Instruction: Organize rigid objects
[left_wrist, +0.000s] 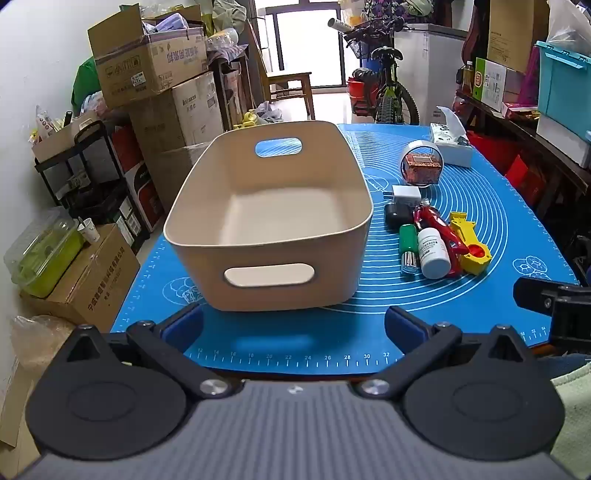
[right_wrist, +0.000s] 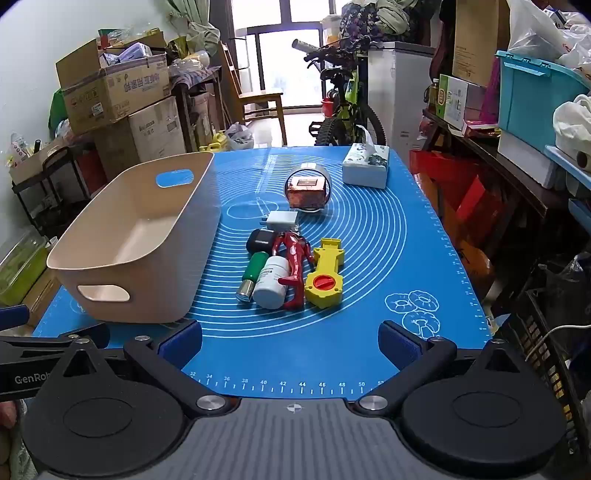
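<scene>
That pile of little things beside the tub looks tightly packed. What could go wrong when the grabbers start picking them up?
The white bottle, green cylinder and red figure lie touching, so open jaws may nudge a neighbour; the round ones could roll. The orange box sits inside the tape roll, so lifting one might drag the other. The beige bin is empty and may slide if bumped.

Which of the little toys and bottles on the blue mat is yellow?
The yellow toy tool with the red knob, at the right end of the cluster beside the red figure. The others are white, green, black or red.
</scene>
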